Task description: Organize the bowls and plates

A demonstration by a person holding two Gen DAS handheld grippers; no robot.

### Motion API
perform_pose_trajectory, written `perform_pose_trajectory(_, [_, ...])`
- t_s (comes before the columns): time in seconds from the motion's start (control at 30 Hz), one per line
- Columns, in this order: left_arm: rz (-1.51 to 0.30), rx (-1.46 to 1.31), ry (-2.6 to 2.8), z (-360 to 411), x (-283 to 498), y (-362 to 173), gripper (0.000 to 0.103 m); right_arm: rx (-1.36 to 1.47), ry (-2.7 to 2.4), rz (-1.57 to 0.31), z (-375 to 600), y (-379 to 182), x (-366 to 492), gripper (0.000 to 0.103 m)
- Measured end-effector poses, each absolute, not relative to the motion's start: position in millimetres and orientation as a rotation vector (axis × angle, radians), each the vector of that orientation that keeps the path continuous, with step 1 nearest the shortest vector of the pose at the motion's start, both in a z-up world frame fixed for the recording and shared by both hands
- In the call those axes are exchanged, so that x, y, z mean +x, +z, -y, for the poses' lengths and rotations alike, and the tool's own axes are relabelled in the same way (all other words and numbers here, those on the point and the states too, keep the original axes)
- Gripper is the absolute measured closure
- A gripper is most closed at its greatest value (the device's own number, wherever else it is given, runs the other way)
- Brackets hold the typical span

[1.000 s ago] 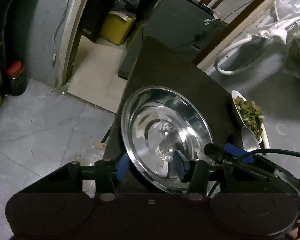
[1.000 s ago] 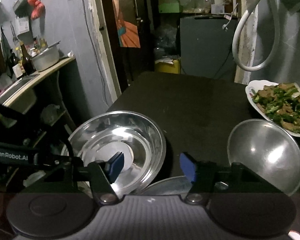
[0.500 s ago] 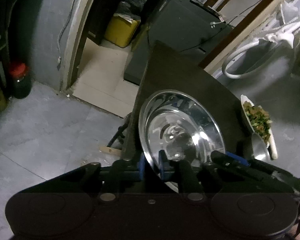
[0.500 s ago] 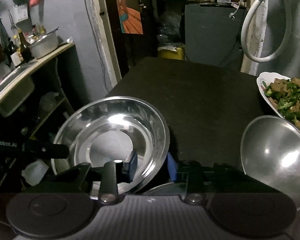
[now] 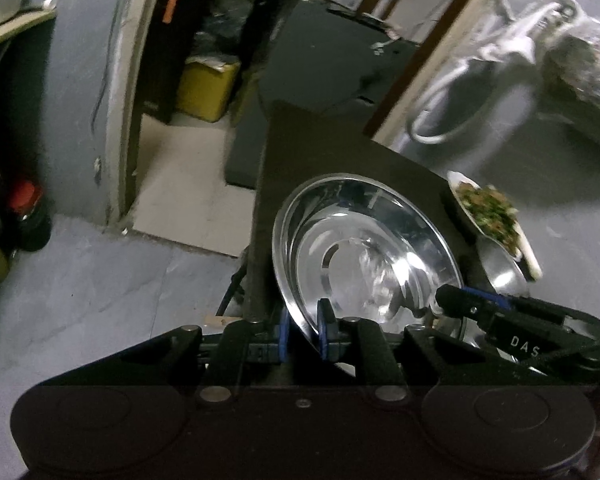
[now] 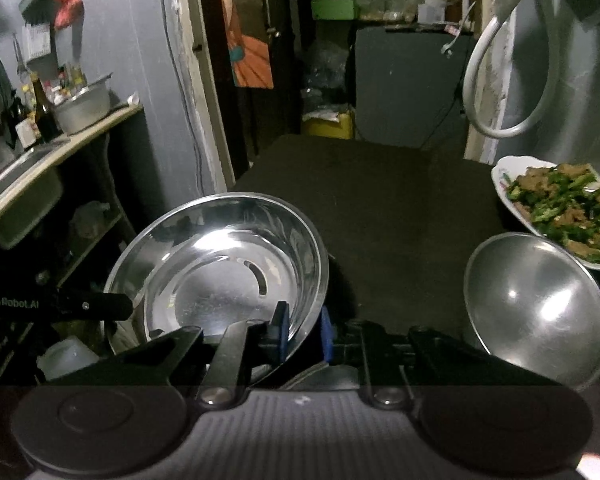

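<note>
A large shiny steel basin (image 5: pixel 364 256) is held between both grippers above the dark table (image 5: pixel 324 148). My left gripper (image 5: pixel 303 332) is shut on its near rim. My right gripper (image 6: pixel 302 330) is shut on the opposite rim, and the basin (image 6: pixel 220 272) tilts in its view. A smaller steel bowl (image 6: pixel 536 308) sits at the right on the table (image 6: pixel 380 200). Part of another steel dish (image 6: pixel 320 376) shows under the right gripper. The left gripper's arm (image 6: pixel 60 304) reaches in from the left.
A white plate of green beans and meat (image 6: pixel 560 204) sits at the table's right edge, also in the left wrist view (image 5: pixel 492 216). A counter with a pot and bottles (image 6: pixel 60 120) stands left. A yellow box (image 5: pixel 208 88) lies beyond the table.
Both grippers closed from open onto the basin's rims. The basin has risen and tilted since then.
</note>
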State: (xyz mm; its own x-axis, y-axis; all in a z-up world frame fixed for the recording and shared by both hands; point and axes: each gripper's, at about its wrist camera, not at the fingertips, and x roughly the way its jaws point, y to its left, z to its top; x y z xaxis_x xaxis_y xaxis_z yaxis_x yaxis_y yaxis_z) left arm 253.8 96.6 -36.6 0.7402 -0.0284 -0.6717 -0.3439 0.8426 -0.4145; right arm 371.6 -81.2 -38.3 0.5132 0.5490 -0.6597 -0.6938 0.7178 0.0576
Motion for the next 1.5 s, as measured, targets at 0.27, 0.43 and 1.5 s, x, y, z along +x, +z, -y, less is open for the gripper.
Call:
perform_pose_trajectory(0.27, [-0.745, -0.518, 0.098, -76.6, 217.9, -14.9, 0.087, -0.169, 0.736, -0.679, 113.2, -17.1, 329.4, 0.085])
perform_pose_trajectory(0.43, [-0.782, -0.500, 0.033, -59.3, 191.7, -7.9, 0.087, -0.132, 0.714, -0.670, 140.6, -3.3, 293.4, 0.085])
perform_pose_trajectory(1.5, [-1.107, -0.118, -0.134, 18.1, 164.3, -18.0, 0.084, -0.074, 0.577, -0.816, 230.2, -29.9, 165.9, 0.081])
